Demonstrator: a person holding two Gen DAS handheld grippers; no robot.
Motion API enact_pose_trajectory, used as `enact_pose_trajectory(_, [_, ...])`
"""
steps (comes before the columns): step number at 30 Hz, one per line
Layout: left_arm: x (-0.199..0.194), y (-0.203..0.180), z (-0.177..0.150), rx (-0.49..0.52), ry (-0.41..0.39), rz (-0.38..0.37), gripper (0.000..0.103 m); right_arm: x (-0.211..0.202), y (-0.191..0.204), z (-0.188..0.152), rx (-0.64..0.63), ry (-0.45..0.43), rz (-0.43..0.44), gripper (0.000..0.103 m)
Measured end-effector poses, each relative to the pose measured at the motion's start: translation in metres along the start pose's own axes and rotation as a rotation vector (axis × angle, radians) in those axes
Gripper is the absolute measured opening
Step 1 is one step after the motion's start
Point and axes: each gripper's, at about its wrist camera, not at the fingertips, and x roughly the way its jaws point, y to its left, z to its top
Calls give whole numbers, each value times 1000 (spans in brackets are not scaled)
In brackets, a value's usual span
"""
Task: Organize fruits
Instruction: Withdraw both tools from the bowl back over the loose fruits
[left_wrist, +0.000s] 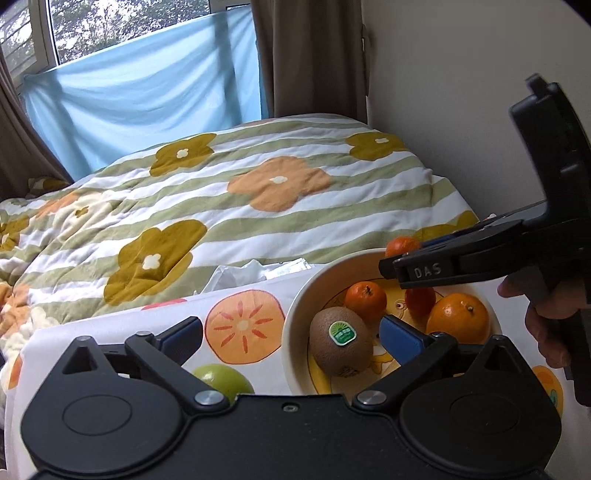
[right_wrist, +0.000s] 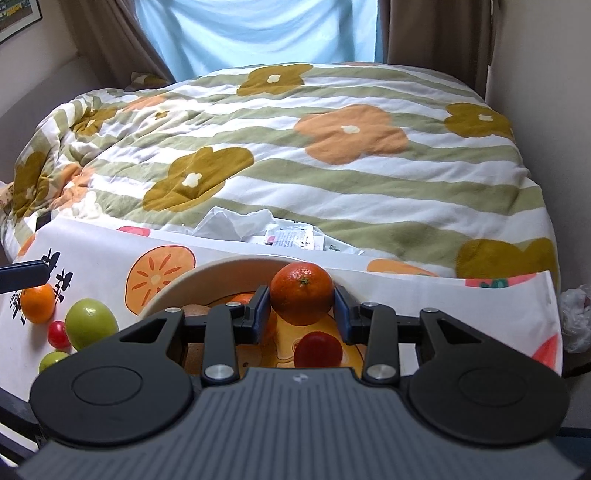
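Right wrist view: right hand-held gripper (right_wrist: 301, 308) is clamped on a mandarin (right_wrist: 301, 293), blue pads touching it on both sides, held above the bowl (right_wrist: 177, 286) near its far rim. Below it in the bowl: a small red tomato (right_wrist: 318, 349), part of another orange fruit left of the left pad, and a sliver of the kiwi (right_wrist: 195, 310) at the gripper's left edge.

On the counter left of the bowl, on the fruit-print cloth (right_wrist: 92, 240): an orange (right_wrist: 37, 302), a green apple (right_wrist: 90, 323), a small red fruit (right_wrist: 58, 334) and a second green fruit (right_wrist: 53, 360) at the edge, all close together. Tip of the left gripper shows just above the orange.

Left wrist view: left hand-held gripper (left_wrist: 291, 336) is spread wide, holding nothing. Left pad is over the cloth, right pad is inside the bowl (left_wrist: 291, 325) just right of the kiwi (left_wrist: 340, 341); contact with the kiwi I can't tell. Kiwi has a green sticker facing up. Also in the bowl: a small mandarin (left_wrist: 365, 299) behind the kiwi, a larger orange (left_wrist: 458, 317) to the right, a red tomato (left_wrist: 419, 299) between them. Green apple (left_wrist: 223, 382) sits on the cloth just behind the left gripper body.

Right gripper (left_wrist: 402, 254) comes in from the right over the bowl's far side, its mandarin (left_wrist: 402, 245) partly hidden behind the fingers. Bed with a flower-print duvet (left_wrist: 258, 192) lies beyond the counter.
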Motion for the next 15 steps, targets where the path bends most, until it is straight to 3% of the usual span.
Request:
enact_pose_trajectory(1, [0, 1, -1, -4, 0, 0, 103, -3, 0, 0, -3, -13, -4, 78])
enact_pose_trajectory(4, [-2, 4, -3, -13, 0, 6, 103, -15, -2, -1, 4, -62, -34, 101])
enact_pose_trajectory(15, [-31, 5, -5, -35, -45, 8, 103, -51, -13, -5, 54, -84, -41, 102])
